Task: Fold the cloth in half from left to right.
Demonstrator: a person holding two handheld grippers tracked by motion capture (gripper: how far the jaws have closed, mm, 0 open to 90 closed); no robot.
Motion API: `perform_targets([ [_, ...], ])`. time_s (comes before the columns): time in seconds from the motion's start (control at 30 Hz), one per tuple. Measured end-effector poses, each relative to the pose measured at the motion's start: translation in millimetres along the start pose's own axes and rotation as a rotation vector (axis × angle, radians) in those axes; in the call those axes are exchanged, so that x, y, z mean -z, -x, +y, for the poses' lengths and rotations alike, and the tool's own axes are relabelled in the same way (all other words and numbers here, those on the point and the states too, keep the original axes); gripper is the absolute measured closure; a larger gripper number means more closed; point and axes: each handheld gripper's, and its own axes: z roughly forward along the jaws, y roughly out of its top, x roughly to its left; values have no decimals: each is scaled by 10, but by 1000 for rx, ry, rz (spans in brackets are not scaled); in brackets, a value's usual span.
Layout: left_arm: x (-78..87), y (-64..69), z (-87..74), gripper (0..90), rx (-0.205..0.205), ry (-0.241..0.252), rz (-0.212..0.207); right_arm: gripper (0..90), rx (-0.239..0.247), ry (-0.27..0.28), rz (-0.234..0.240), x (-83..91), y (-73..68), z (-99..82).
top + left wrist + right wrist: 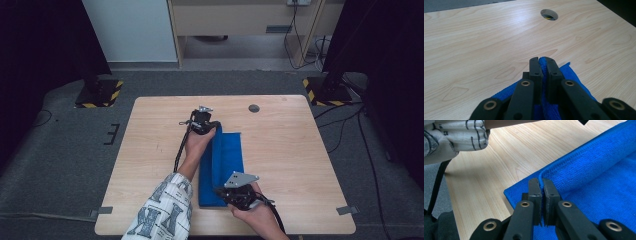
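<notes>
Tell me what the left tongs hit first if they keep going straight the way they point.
Probably nothing but bare table. The left tongs, shut on the blue cloth, point across open wood, with the round cable hole farther ahead and slightly right. Depth is unclear, so the hole may lie off that line.

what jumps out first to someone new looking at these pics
The bright blue cloth stands out, lying partly folded in the middle of the pale wooden table. The left gripper pinches its far edge and the right gripper its near edge, jaws shut on the hem. A round hole sits near the table's far edge.
</notes>
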Motion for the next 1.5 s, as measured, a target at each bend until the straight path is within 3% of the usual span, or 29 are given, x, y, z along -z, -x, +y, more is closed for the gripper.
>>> perform_targets([
  [0.4,-81,74,-14,850,-8,-15,-4,869,-3,-17,-15,66,62,-67],
  [0.7,-174,94,-49,850,-11,-25,-13,867,7,-55,-34,17,91,-162],
  [0.93,-209,169,-49,849,-15,-27,-25,864,-4,-50,-28,58,116,-181],
  [1.23,-299,152,-91,846,-6,-56,-23,863,-16,-51,-41,70,156,-239],
  [1.5,-351,209,-105,844,-26,-78,-25,858,-27,-50,-32,102,162,-256],
])
